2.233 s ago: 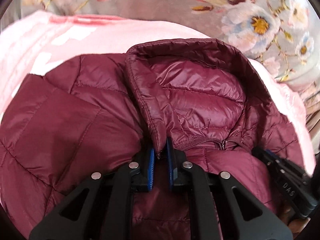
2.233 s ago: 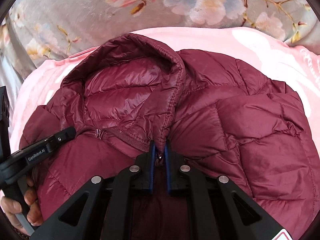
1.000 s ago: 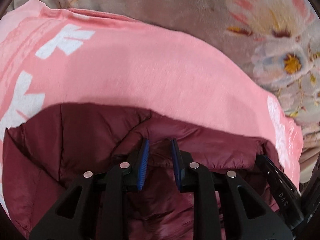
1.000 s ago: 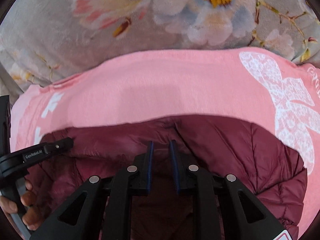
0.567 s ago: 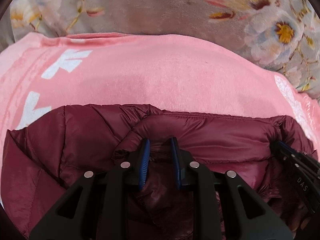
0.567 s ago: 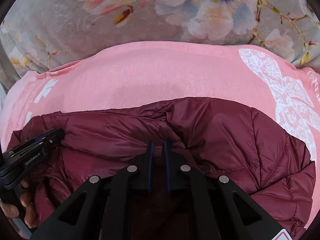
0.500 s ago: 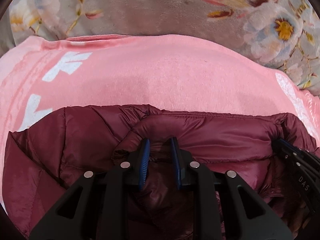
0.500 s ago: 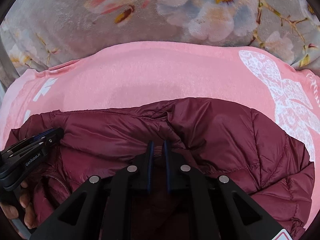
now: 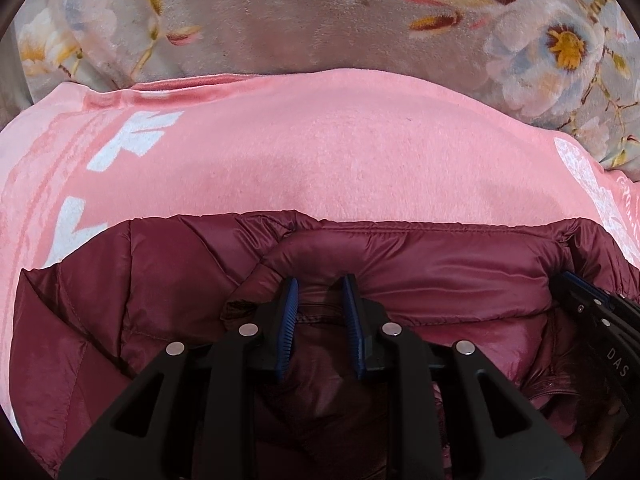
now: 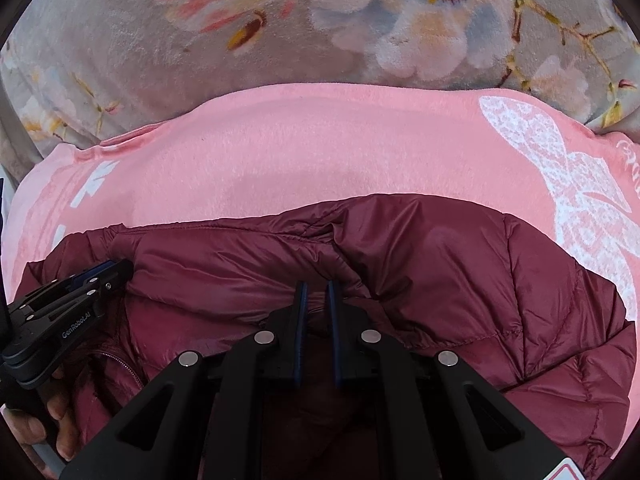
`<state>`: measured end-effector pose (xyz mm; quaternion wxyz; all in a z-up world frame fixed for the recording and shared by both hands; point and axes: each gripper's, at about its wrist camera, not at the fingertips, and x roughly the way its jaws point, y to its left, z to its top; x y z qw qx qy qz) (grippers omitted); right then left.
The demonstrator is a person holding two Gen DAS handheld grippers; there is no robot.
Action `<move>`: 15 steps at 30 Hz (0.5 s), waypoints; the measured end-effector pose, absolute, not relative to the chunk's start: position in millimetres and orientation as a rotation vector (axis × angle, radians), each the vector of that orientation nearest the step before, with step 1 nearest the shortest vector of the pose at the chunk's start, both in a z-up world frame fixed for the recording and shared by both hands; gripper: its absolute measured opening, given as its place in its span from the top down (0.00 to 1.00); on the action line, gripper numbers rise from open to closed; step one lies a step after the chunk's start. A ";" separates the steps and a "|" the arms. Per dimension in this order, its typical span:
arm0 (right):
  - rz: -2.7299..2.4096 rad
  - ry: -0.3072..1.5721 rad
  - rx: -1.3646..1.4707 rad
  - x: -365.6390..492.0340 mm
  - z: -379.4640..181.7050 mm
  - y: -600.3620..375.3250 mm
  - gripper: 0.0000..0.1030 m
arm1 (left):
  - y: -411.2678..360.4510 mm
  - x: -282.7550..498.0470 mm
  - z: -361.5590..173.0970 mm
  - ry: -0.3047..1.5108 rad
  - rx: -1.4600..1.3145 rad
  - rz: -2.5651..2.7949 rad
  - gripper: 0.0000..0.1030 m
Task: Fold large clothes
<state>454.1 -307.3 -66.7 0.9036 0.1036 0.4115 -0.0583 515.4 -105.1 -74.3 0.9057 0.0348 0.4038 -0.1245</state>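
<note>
Right wrist | maroon jacket [image 10: 460, 272] | pink blanket [image 10: 320, 152] beneath | floral cover [image 10: 120, 40] behind

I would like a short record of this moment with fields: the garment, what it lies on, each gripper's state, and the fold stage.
garment: maroon puffer jacket, top part folded over toward the person
surface: pink blanket over a floral blanket
left gripper: fingers apart, jacket fabric between them, grip unclear
right gripper: narrow gap, seems shut on the jacket fold
fold stage: fold edge laid down, not released
</note>
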 end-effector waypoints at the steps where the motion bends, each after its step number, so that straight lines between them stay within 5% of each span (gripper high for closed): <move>1: -0.120 0.850 0.214 453.9 -66.9 -307.3 0.93 | -105.5 515.4 -74.3 0.833 0.076 -0.256 0.78; 15: -0.129 0.848 0.186 456.2 -67.7 -303.2 0.92 | -117.9 512.7 -78.9 0.816 0.175 -0.205 0.77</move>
